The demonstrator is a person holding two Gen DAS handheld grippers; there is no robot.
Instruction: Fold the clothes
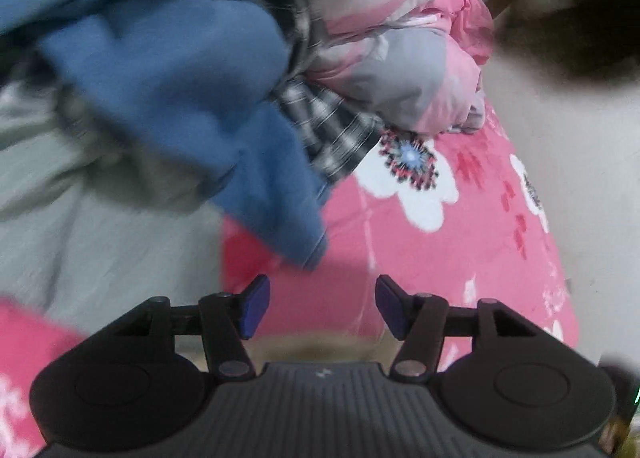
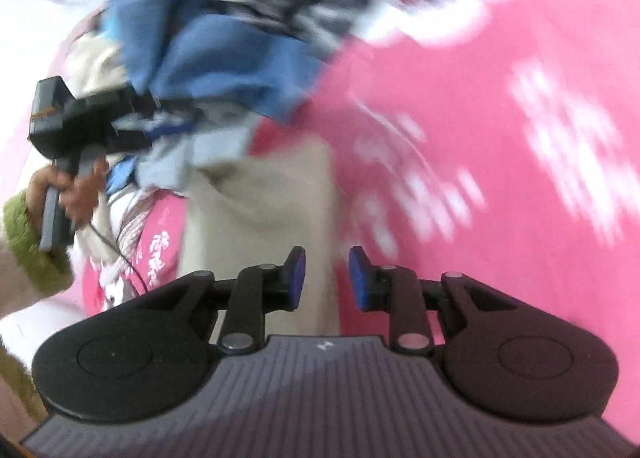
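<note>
Pink floral bedsheet (image 1: 440,258) bears blue garment (image 1: 192,98); left tool (image 1: 322,306) gapes empty.

Surface: bed with pink flowered sheet (image 1: 420,258).
On it: blue garment (image 1: 192,98), checked garment (image 1: 332,130), grey garment (image 1: 100,226), pink-grey quilt (image 1: 400,70).

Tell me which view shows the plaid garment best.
The left wrist view. There the plaid garment shows its grey-and-white checks fairly clearly, lying between the blue garment and the pink floral sheet. In the right wrist view it is only a motion-blurred dark-and-white smear near the top, above the blue cloth.
</note>
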